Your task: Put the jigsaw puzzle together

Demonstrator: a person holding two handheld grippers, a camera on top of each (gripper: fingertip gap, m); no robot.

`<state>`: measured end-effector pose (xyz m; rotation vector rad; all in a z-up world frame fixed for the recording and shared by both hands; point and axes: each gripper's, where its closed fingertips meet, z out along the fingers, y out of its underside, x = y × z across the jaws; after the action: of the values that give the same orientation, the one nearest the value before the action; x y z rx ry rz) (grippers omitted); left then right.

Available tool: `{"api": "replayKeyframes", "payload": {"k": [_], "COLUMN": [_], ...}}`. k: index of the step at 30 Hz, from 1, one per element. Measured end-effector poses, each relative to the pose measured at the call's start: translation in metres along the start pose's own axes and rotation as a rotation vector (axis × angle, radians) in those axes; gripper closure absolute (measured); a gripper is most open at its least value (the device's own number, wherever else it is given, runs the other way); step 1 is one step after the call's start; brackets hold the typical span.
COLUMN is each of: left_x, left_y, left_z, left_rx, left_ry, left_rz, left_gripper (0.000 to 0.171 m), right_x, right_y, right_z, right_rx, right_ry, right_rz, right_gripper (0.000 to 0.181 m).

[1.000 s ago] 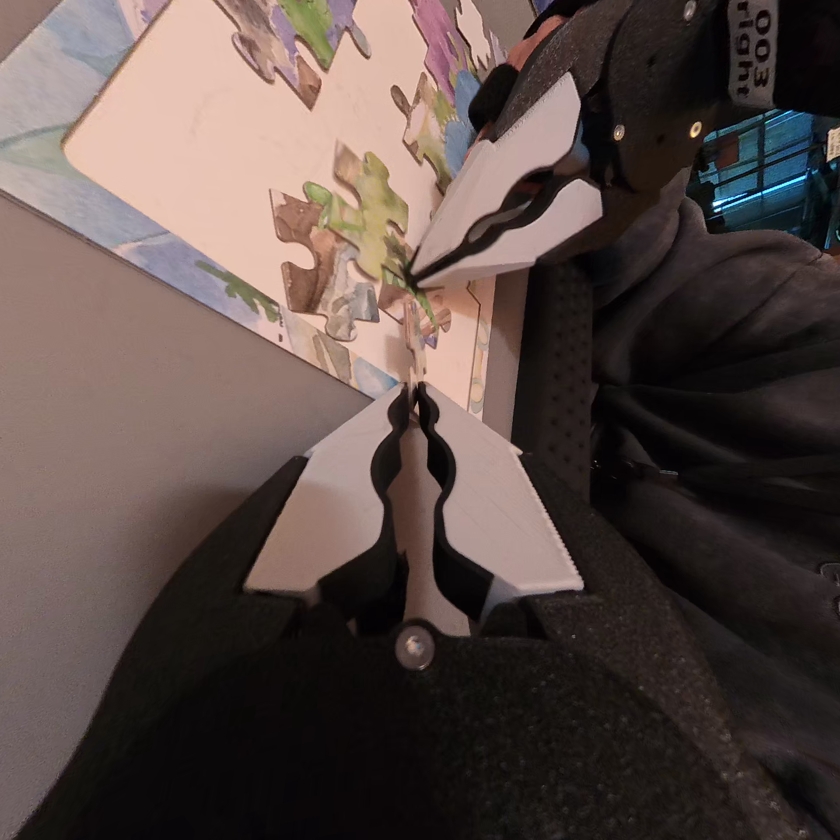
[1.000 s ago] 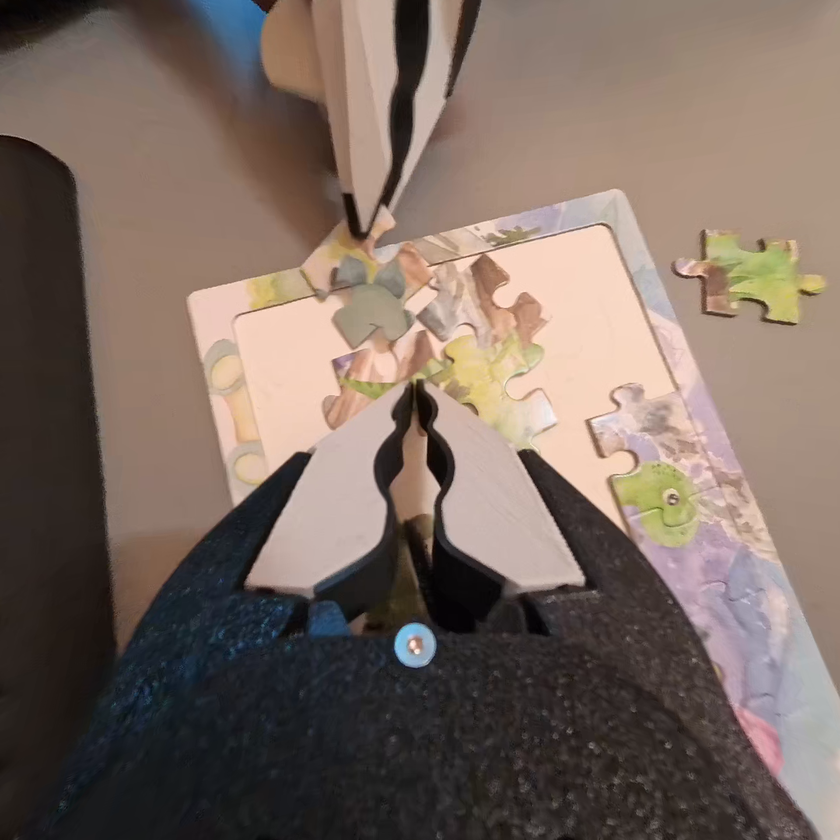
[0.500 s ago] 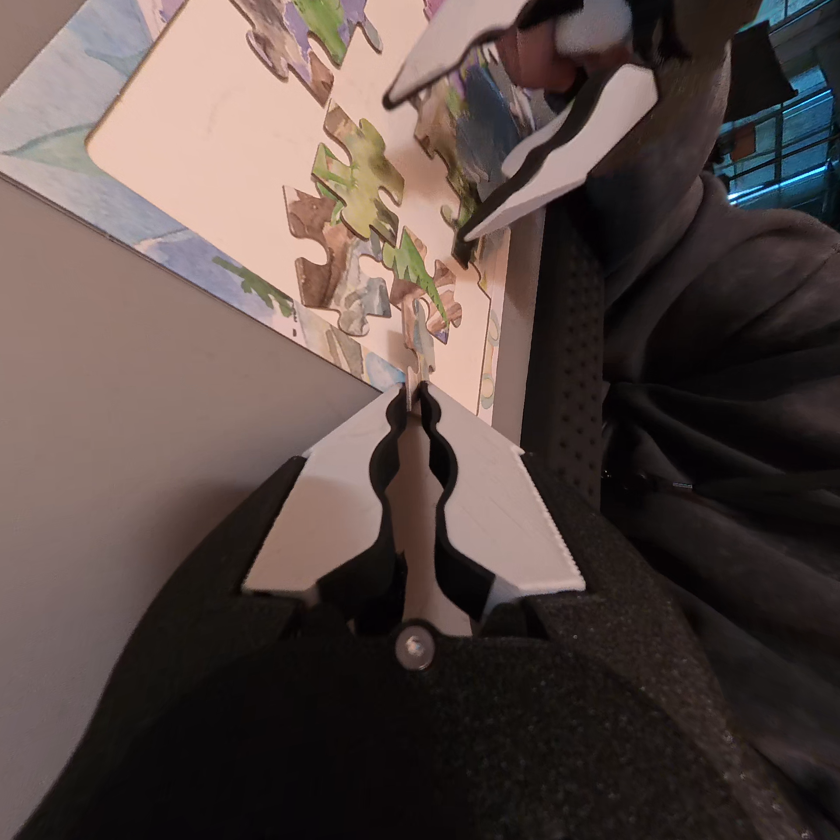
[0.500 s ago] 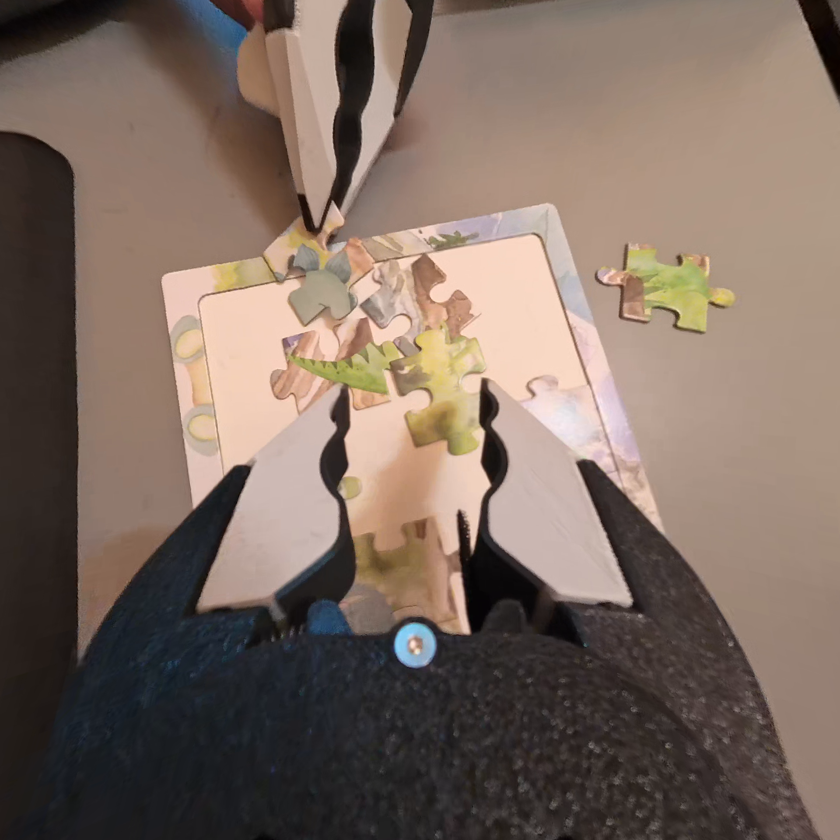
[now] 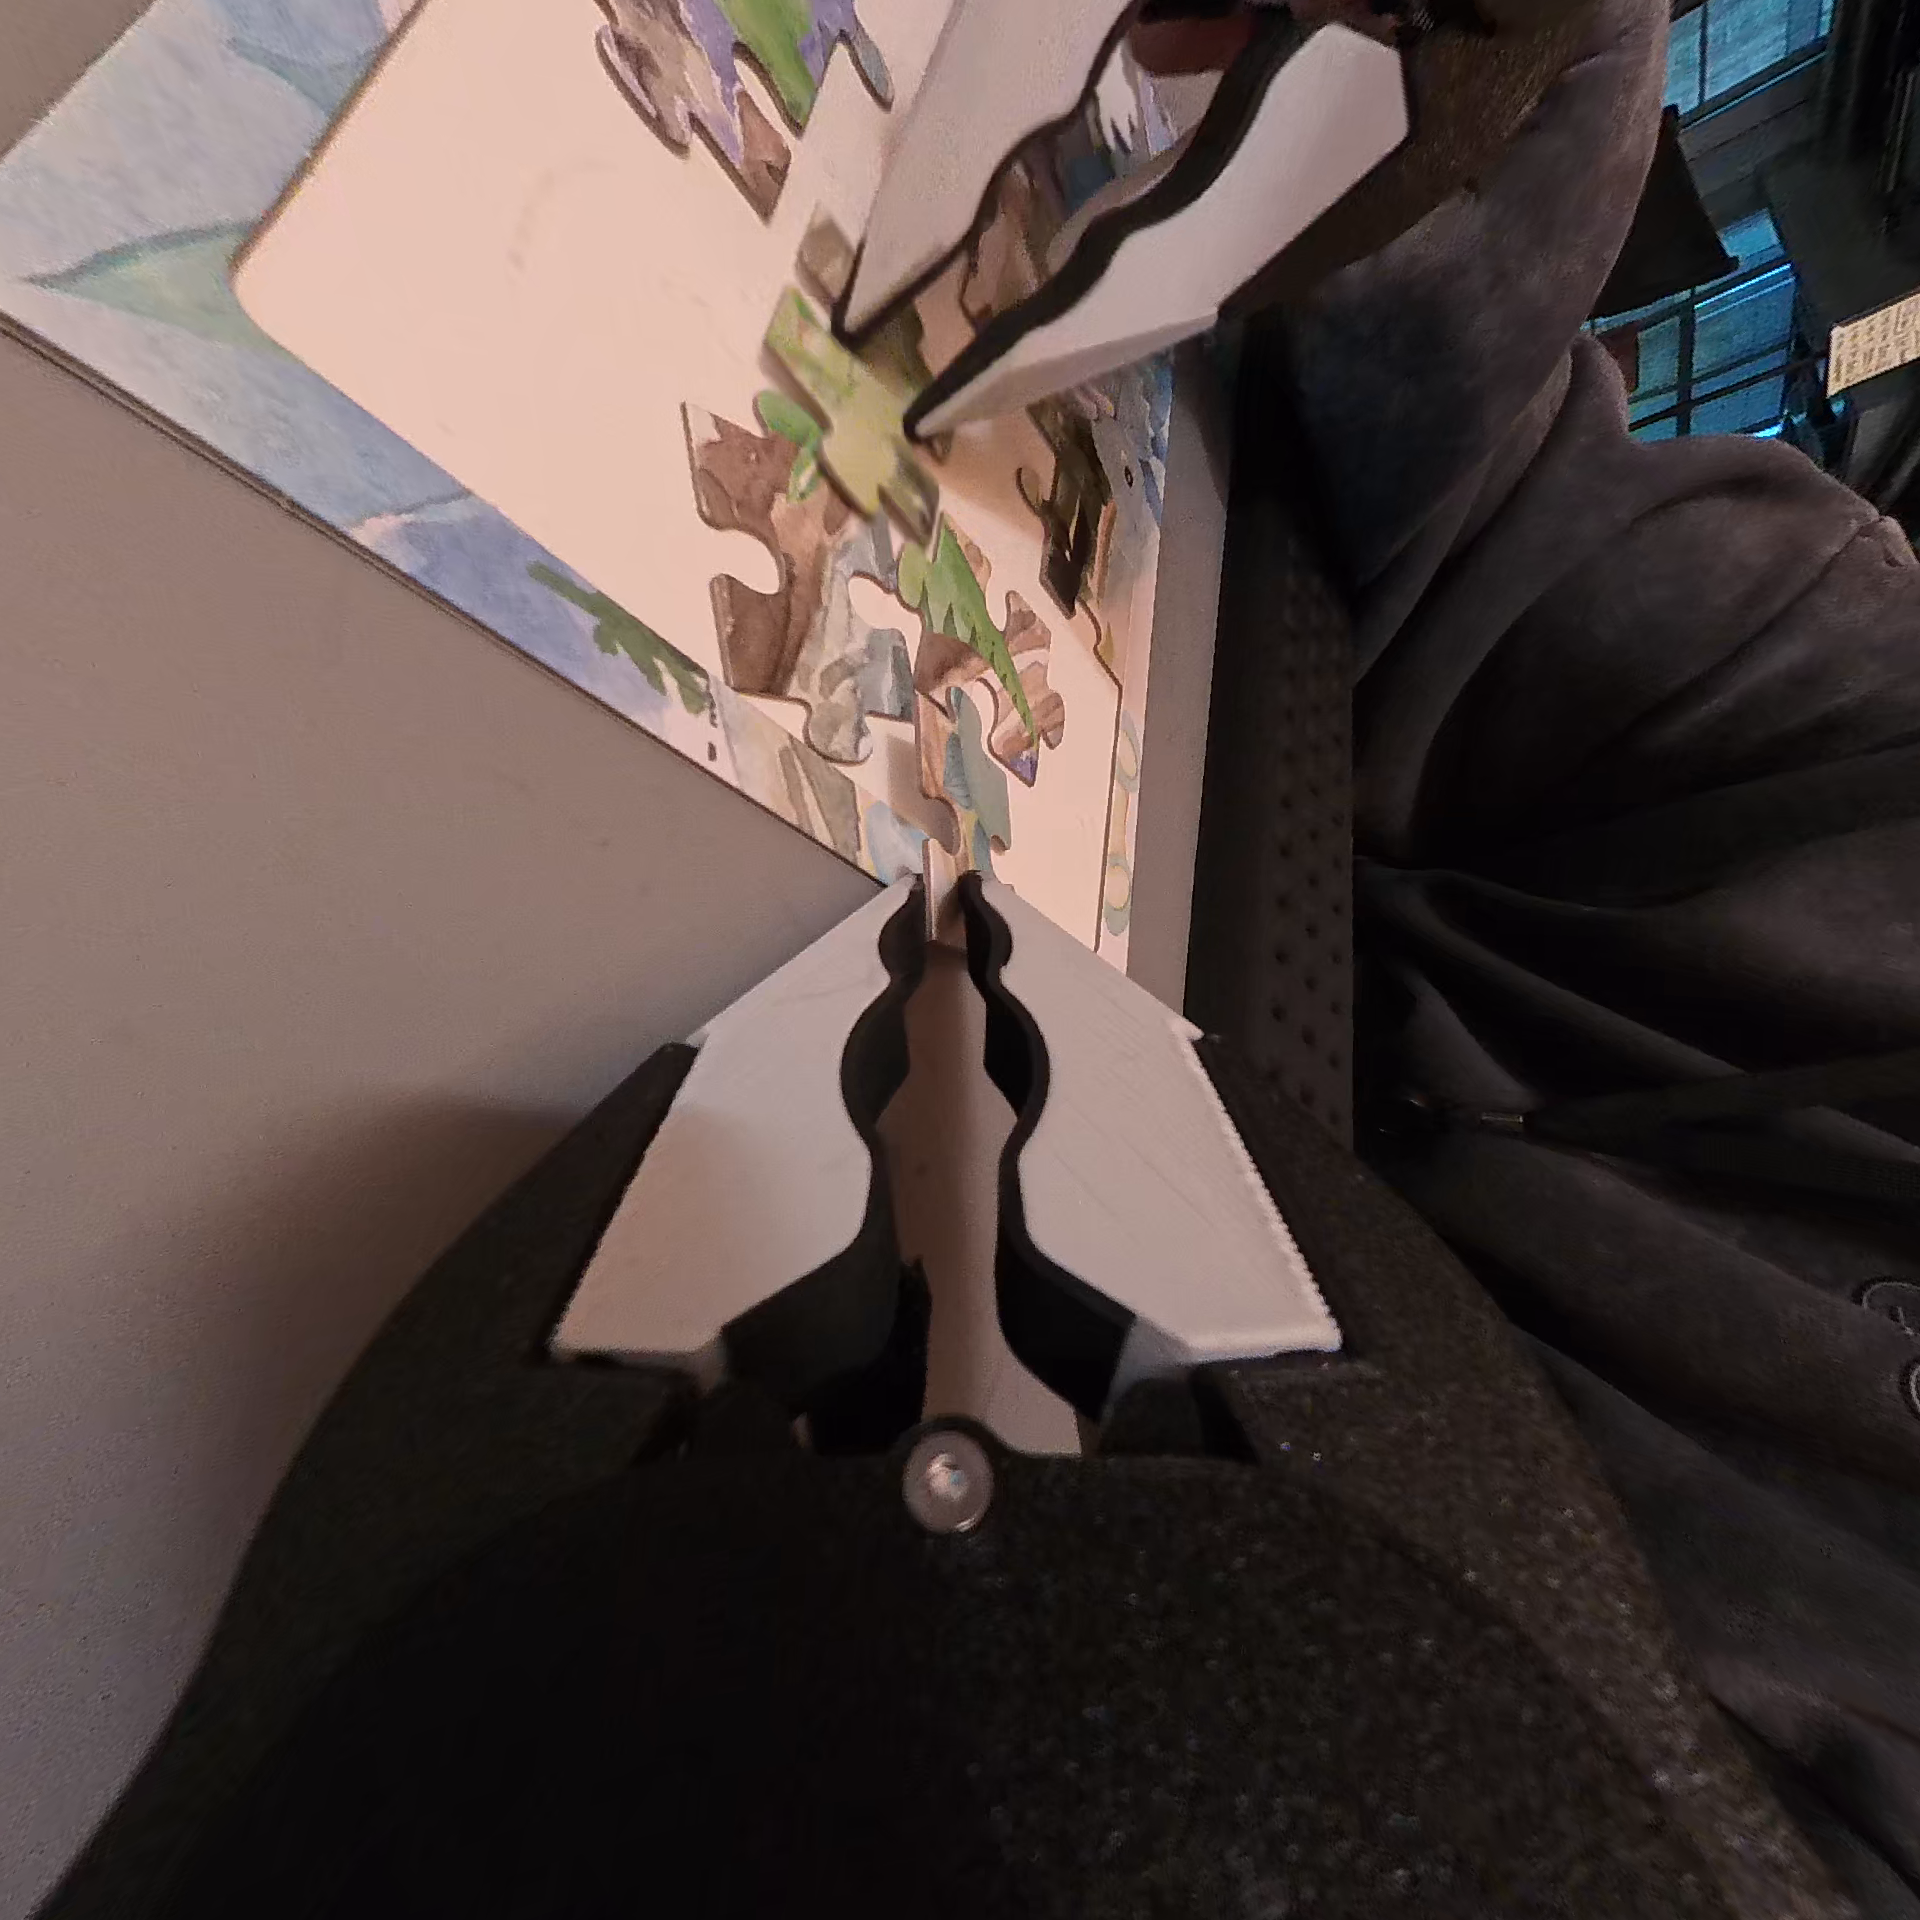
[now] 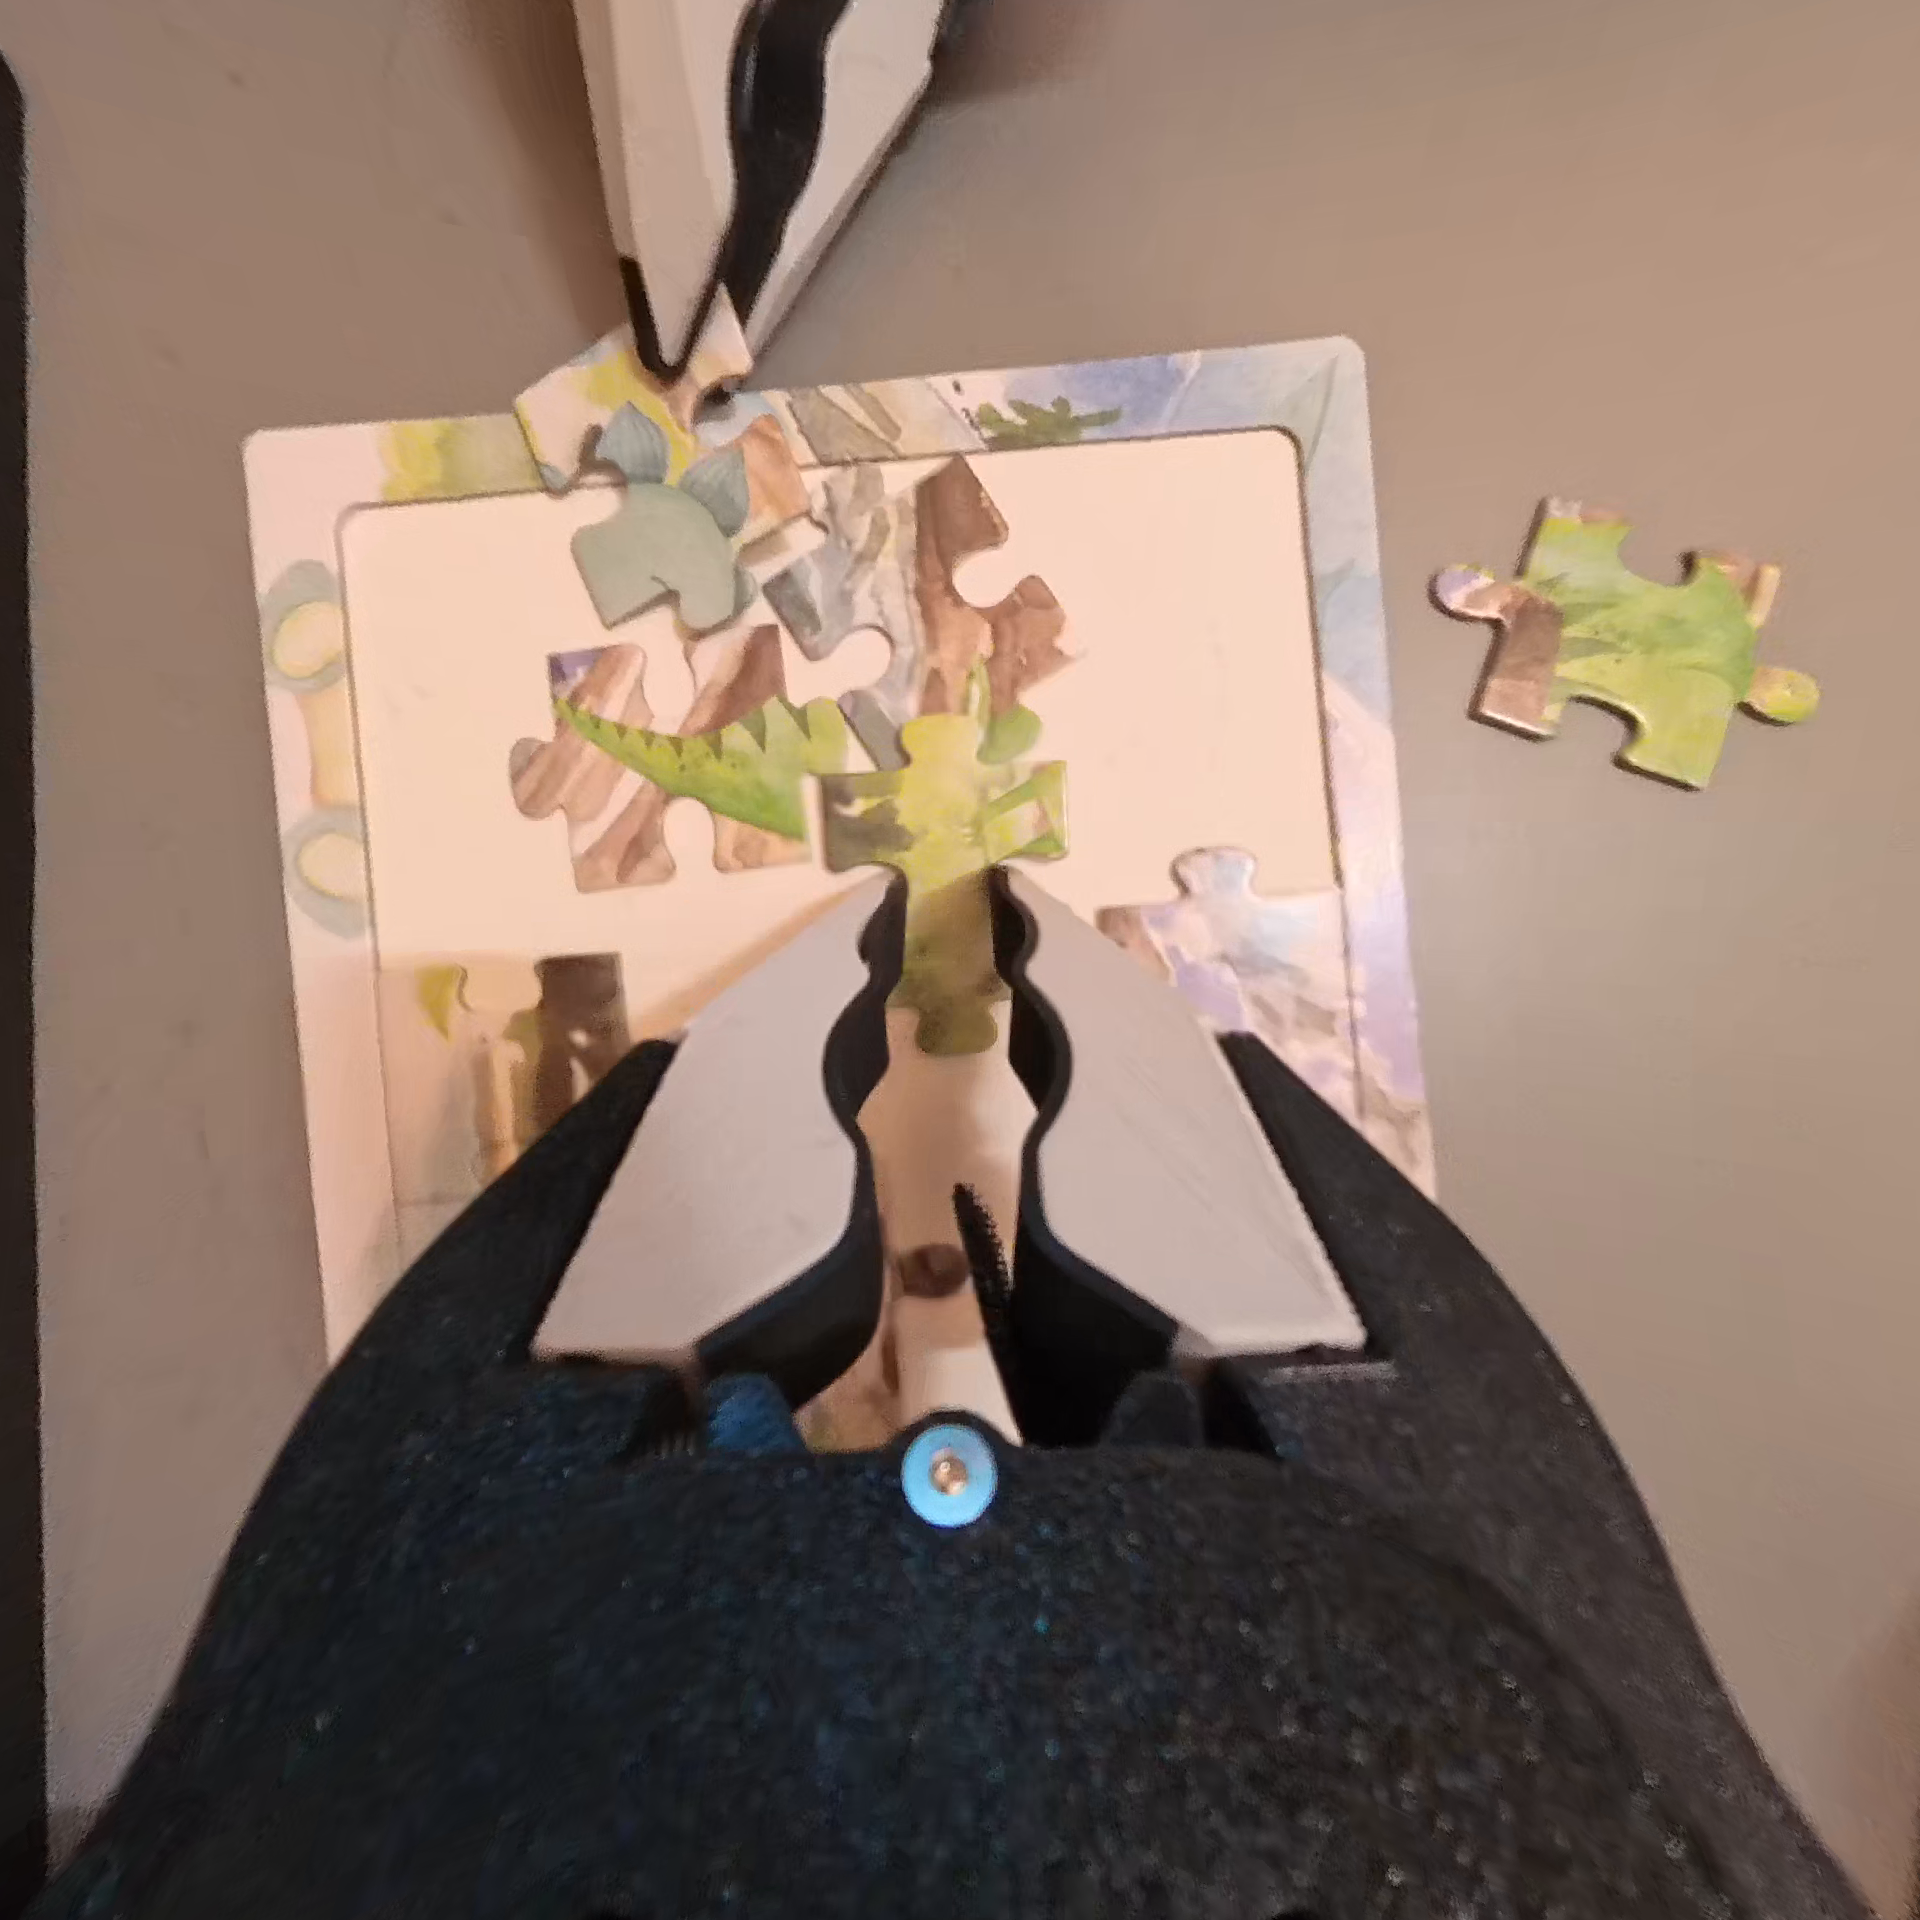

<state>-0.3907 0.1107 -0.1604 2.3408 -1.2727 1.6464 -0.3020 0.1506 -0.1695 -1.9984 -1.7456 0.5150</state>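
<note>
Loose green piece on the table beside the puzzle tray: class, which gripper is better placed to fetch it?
Neither is free; the right gripper is nearer the loose green piece, but grips another green piece.

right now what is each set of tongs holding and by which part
Right tongs pinch the green puzzle piece by its lower tab; left tongs grip the blue-green piece by its top edge.

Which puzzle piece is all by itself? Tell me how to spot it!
Find the puzzle tray lying on the grey table. Look just past the tray's right edge, near its far corner: one green and brown piece lies there on the bare table. Every other piece sits on the tray or is pinched in a tool; this one is outside the tray, touching nothing else.
</note>
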Motion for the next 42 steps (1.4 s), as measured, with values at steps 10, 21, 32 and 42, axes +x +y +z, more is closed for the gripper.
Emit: {"api": "replayKeyframes", "payload": {"k": [10,21,32,42], "left_x": [0.000,0.001,0.001,0.001], "left_y": [0.000,0.000,0.000,0.000], "left_z": [0.001,0.001,0.002,0.002], "left_rx": [0.000,-0.001,-0.003,-0.004], "left_ry": [-0.001,0.001,0.001,0.001], "left_rz": [0.001,0.004,0.008,0.009], "left_gripper": [0.166,0.166,0.166,0.166], "right_x": [-0.011,0.001,-0.011,0.005], "right_y": [0.043,0.052,0.041,0.038], "right_z": [-0.039,-0.041,-0.028,-0.048], "right_rx": [-0.068,-0.045,-0.085,-0.003], "right_ry": [-0.006,0.044,0.082,0.128], "right_rz": [0.135,0.212,0.070,0.158], "right_gripper": [0.173,0.129,0.164,0.123]}}
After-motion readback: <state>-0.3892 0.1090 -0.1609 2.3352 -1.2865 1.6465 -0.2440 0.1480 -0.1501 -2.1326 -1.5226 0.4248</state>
